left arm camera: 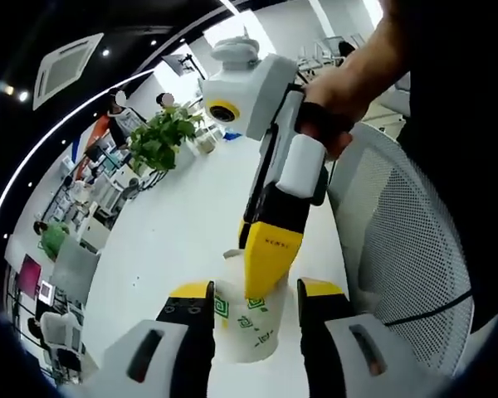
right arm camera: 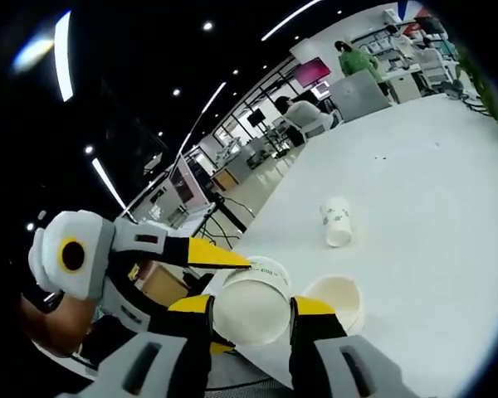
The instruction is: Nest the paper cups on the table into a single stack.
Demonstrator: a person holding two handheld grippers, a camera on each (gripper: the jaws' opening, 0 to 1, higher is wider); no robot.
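Note:
A white paper cup [left arm camera: 251, 333] with green print stands on the white table [left arm camera: 174, 240], and my left gripper [left arm camera: 255, 290] is shut on its sides. My right gripper [left arm camera: 270, 269] reaches down from above, its yellow jaws at the cup's rim. In the right gripper view, that gripper [right arm camera: 251, 303] is shut on the cup [right arm camera: 251, 319], whose round white mouth faces the camera. The left gripper [right arm camera: 230, 280] enters from the left. A second cup [right arm camera: 342, 298] stands open just right of the held one. A third cup [right arm camera: 336, 222] lies on its side farther out.
A white mesh chair [left arm camera: 398, 249] stands against the table edge at the right. A potted plant [left arm camera: 162, 137] sits at the far end of the table. A person's hand [left arm camera: 340, 99] holds the right gripper. Desks and seated people fill the room behind.

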